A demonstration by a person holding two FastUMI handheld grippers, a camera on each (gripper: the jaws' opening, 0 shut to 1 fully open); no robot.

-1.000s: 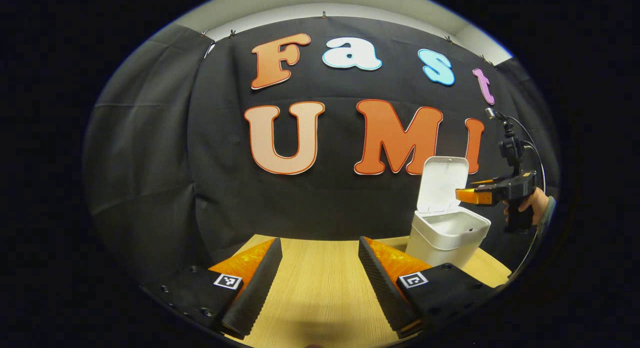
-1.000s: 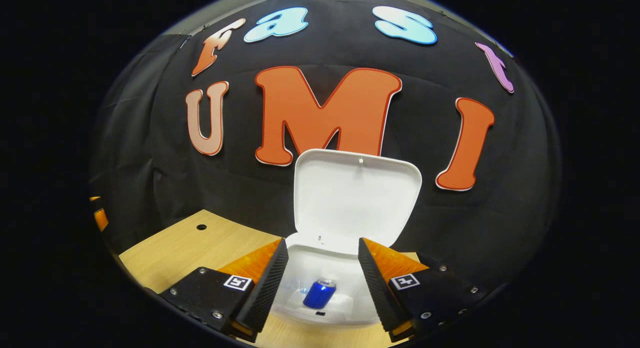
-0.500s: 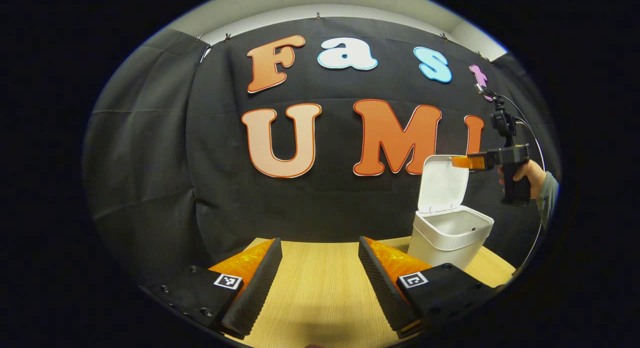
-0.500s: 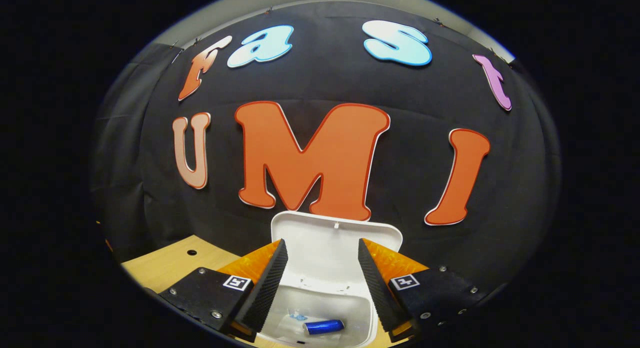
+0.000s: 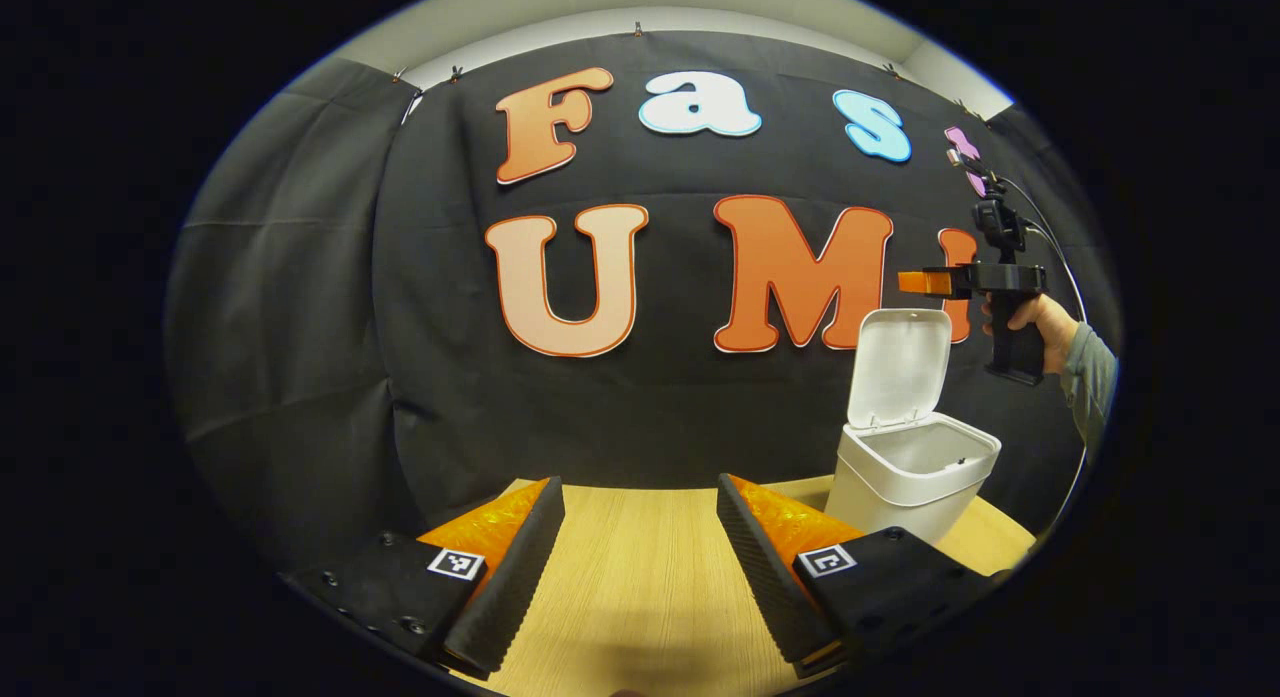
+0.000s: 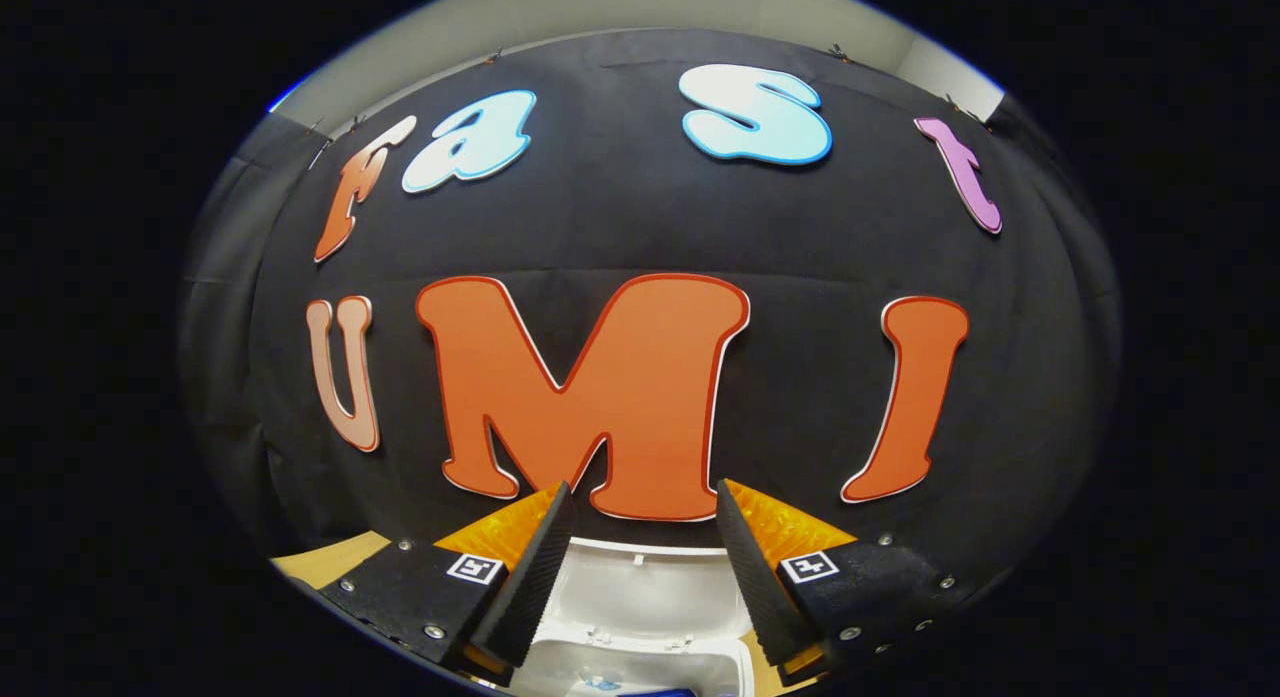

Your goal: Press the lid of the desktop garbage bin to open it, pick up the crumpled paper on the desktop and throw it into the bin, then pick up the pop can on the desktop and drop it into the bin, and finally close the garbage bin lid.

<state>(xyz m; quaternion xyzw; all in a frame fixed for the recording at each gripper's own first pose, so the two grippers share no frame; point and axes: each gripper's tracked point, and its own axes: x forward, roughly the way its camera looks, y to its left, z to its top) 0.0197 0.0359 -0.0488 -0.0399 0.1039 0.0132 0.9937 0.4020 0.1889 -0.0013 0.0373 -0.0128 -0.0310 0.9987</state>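
The white desktop bin [image 5: 915, 477] stands at the table's right end, its lid [image 5: 897, 365] tipped up and open. My right gripper [image 5: 915, 281], held by a hand [image 5: 1035, 327], hovers just above the lid's top edge. In the right gripper view that gripper [image 6: 640, 497] is open and empty, with the raised lid [image 6: 640, 602] right below its fingers and a sliver of the blue pop can [image 6: 655, 692] down inside the bin. My left gripper [image 5: 640, 497] is open and empty, low over the wooden table [image 5: 640, 587], left of the bin.
The black cloth wall hangs close behind the bin and the table's far edge. The table's right edge lies just past the bin. A cable [image 5: 1065, 267] loops off the right gripper's handle.
My right gripper has risen from inside the bin's mouth to above the lid's top edge. The pop can has tipped from upright onto its side. The left gripper has barely moved.
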